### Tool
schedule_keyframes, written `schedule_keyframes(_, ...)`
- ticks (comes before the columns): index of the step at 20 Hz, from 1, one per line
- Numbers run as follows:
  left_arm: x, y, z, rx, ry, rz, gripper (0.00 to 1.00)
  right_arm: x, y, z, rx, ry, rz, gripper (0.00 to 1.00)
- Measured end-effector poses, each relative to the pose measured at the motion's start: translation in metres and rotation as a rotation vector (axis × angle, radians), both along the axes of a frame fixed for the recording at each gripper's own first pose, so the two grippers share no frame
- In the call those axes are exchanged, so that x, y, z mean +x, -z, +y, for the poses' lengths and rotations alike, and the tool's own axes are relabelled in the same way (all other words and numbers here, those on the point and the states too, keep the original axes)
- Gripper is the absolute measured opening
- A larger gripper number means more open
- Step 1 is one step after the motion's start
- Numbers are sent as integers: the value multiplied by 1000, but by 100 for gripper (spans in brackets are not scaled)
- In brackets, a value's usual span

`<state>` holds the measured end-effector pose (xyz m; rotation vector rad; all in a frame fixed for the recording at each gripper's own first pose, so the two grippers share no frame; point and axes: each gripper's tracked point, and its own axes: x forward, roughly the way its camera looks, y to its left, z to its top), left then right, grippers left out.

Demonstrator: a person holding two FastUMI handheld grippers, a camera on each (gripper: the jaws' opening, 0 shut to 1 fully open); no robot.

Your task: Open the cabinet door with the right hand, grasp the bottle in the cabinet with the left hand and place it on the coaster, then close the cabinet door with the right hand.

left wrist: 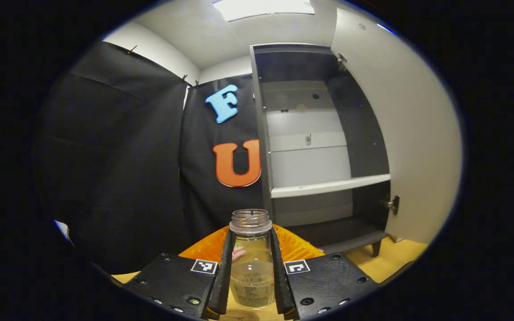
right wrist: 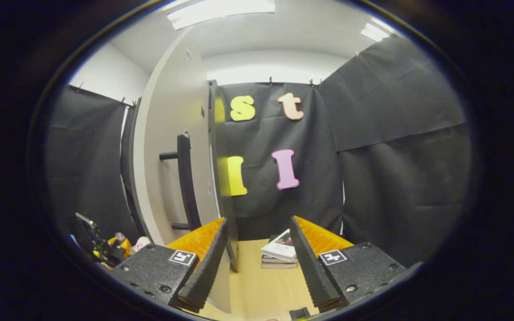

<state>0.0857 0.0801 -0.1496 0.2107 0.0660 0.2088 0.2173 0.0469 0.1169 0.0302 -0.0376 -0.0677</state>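
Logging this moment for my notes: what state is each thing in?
Door: open wide.
Bottle: uncapped, upright, out of the cabinet, clamped in the left tool.
Right tool: open, holding nothing, near the door's edge.
Books: stacked on the table.

I note a small stack of books [right wrist: 279, 252] lying on the pale wooden worktop [right wrist: 257, 285], near the black cloth wall. Bright ceiling light panel [left wrist: 263, 8] overhead.
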Motion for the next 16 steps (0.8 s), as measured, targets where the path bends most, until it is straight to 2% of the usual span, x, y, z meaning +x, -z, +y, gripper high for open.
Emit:
schedule_keyframes(2, -6, 31, 14, 9, -47, 24, 40, -1, -7, 3, -6, 6, -1, 86)
schedule_keyframes(4, -14, 51, 31, -23, -90, 25, 40, -4, -13, 3, -30, 24, -1, 86)
schedule_keyframes(7, -21, 62, 43, -57, -138, -7, 40, -4, -13, 8, -68, 42, 17, 86)
schedule_keyframes(11, -22, 85, 49, -41, -156, 21, 40, 0, -13, 16, -75, 36, 32, 86)
schedule_keyframes(15, -25, 85, 48, -31, -156, -7, 40, 1, -15, 12, -67, 52, 31, 86)
schedule_keyframes(16, -25, 85, 47, -41, -144, -4, 52, 1, -16, 12, -66, 54, 31, 86)
